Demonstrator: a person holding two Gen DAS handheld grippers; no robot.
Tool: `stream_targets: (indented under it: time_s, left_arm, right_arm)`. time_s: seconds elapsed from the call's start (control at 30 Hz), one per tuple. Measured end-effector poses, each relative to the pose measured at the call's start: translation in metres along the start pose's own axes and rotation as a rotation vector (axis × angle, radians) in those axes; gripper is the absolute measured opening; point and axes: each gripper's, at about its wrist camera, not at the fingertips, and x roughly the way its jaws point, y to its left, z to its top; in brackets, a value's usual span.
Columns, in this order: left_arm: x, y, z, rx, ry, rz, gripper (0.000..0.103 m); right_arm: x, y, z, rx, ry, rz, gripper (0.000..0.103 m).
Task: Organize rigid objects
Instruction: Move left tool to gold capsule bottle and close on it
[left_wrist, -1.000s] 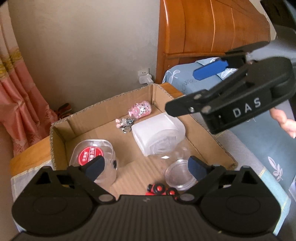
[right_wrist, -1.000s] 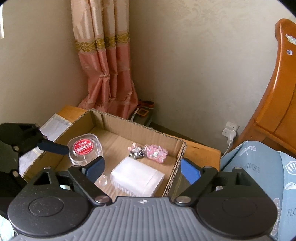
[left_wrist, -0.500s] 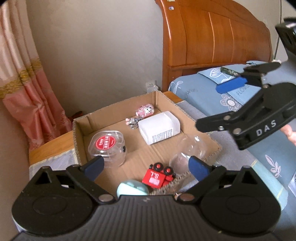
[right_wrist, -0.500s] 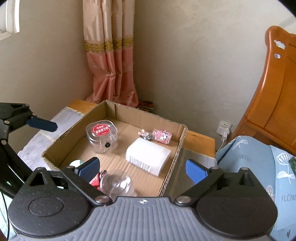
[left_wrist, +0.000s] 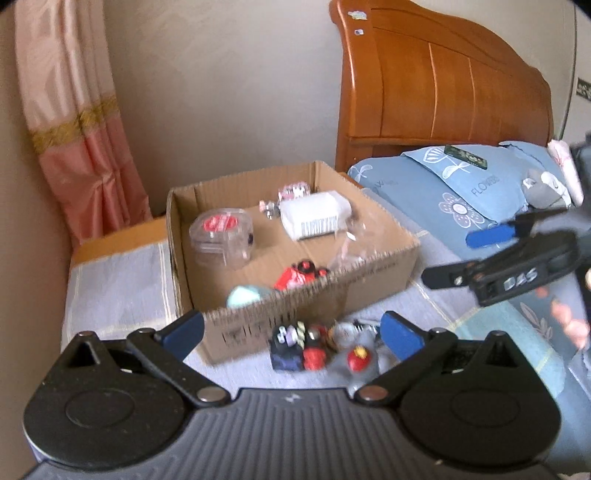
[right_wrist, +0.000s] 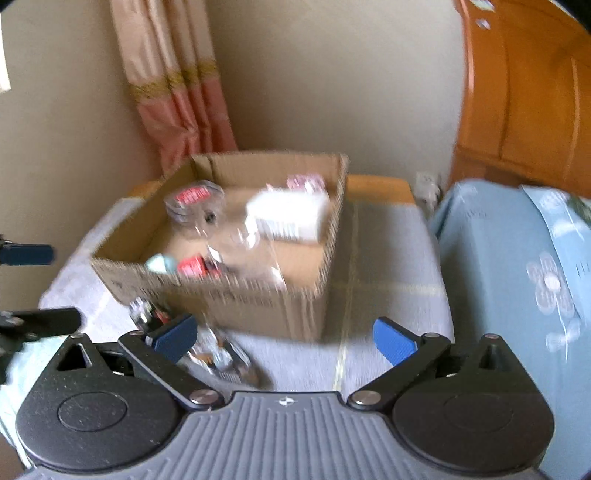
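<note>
Left wrist view: the left gripper (left_wrist: 291, 334) is spread wide, holding nothing, above small toys (left_wrist: 314, 347) on the grey cloth (left_wrist: 118, 280). Beyond them sits the cardboard box (left_wrist: 306, 314) with a clear jar (left_wrist: 221, 240). The right gripper (right_wrist: 284, 338) is likewise released.

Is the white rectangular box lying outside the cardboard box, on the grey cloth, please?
No, the white rectangular box lies inside the cardboard box, near its back wall, while only small toys sit on the cloth in front.
</note>
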Motion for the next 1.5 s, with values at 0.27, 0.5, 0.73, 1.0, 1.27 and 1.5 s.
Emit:
stream_targets:
  time_s: [0.27, 0.5, 0.73, 1.0, 1.27, 1.5]
  left_arm:
    - [0.004, -0.014, -0.05, -0.007, 0.064, -0.029, 0.101]
    - [0.007, -0.025, -0.082, 0.022, 0.123, -0.079, 0.101]
    - [0.017, -0.028, -0.102, 0.06, 0.195, -0.083, 0.101]
    - [0.018, -0.01, -0.117, 0.046, 0.228, -0.022, 0.101]
    - [0.013, 0.022, -0.12, -0.047, 0.212, 0.031, 0.101]
    - [0.019, 0.044, -0.116, -0.102, 0.201, 0.085, 0.101]
  right_arm:
    - [0.035, 0.011, -0.044, -0.004, 0.069, -0.034, 0.103]
    - [0.054, 0.015, -0.057, -0.047, 0.073, -0.017, 0.103]
    - [0.061, 0.024, -0.059, -0.121, 0.023, -0.039, 0.103]
    - [0.062, 0.002, -0.054, -0.072, 0.003, -0.085, 0.103]
    - [0.066, -0.004, -0.053, -0.038, 0.013, -0.117, 0.103]
    - [0.07, 0.017, -0.05, -0.049, 0.018, -0.059, 0.103]
